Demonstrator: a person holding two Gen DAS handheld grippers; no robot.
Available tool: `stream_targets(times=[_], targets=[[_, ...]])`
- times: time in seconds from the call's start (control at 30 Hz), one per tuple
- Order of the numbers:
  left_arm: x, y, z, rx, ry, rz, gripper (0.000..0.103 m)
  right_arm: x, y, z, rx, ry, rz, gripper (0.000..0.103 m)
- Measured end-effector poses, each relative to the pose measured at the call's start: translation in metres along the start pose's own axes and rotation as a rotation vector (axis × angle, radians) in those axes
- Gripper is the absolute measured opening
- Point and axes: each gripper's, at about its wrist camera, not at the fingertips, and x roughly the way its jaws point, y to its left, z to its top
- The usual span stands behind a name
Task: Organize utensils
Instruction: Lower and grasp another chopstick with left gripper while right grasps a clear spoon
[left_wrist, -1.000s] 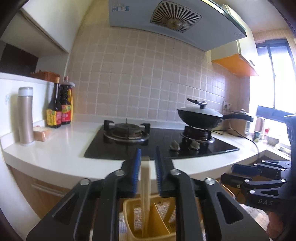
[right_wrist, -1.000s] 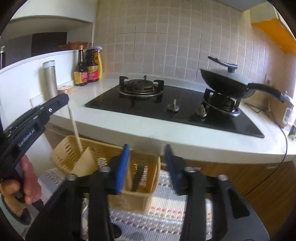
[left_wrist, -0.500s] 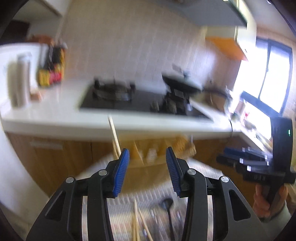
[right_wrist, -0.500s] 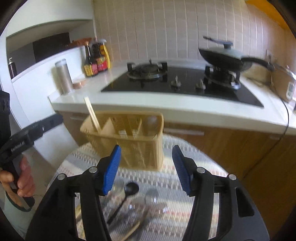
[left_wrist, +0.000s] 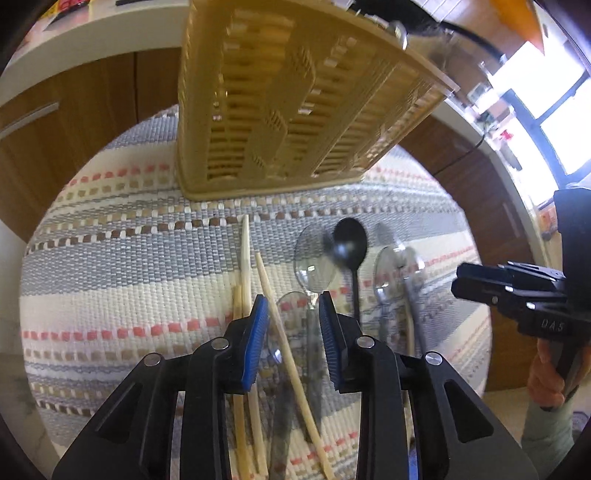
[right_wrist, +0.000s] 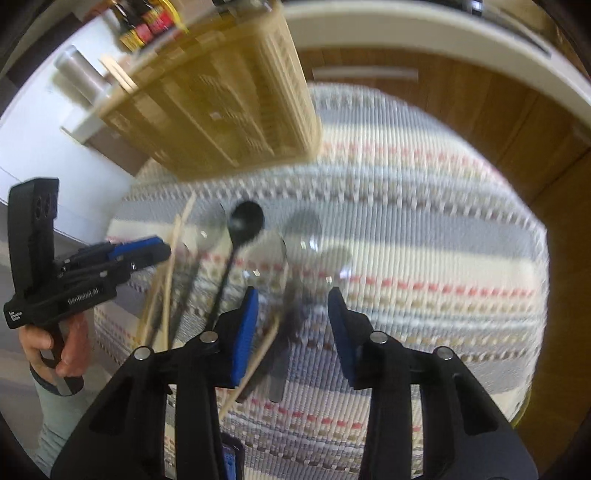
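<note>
A: Left to right, what's laid out?

B: Chopsticks (left_wrist: 245, 258), a black spoon (left_wrist: 350, 242), clear spoons (left_wrist: 316, 264), all loose on the table (left_wrist: 110, 280) in front of the basket (left_wrist: 280, 110).

A: The grippers?

B: Left gripper (left_wrist: 293, 321) has just been closing, jaws apart astride one chopstick. Right gripper (right_wrist: 291, 314) likewise, closing over a spoon handle, not clamped.

A: Step?

B: Picking up. Next: lower, close, lift to the basket.
</note>
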Motion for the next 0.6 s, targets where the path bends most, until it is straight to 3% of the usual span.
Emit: stream_targets(times=[0.13, 0.27, 0.47, 0.6], targets=[[0.012, -0.002, 0.002, 0.009, 0.022, 0.014, 0.021, 0.022, -0.007, 0.0, 0.016, 0.05, 0.017, 0.024], [0.016, -0.005, 0.006, 0.011, 0.029, 0.025, 0.02, 0.033, -0.002, 0.003, 0.013, 0.073, 0.056, 0.022], [0.033, -0.014, 0.015, 0.02, 0.038, 0.062, 0.016, 0.057, 0.022, 0.008, -0.063, 0.089, -0.031, 0.017], [0.038, -0.023, 0.018, 0.04, 0.025, 0.101, 0.008, 0.067, 0.044, 0.002, -0.149, 0.085, -0.136, 0.012]])
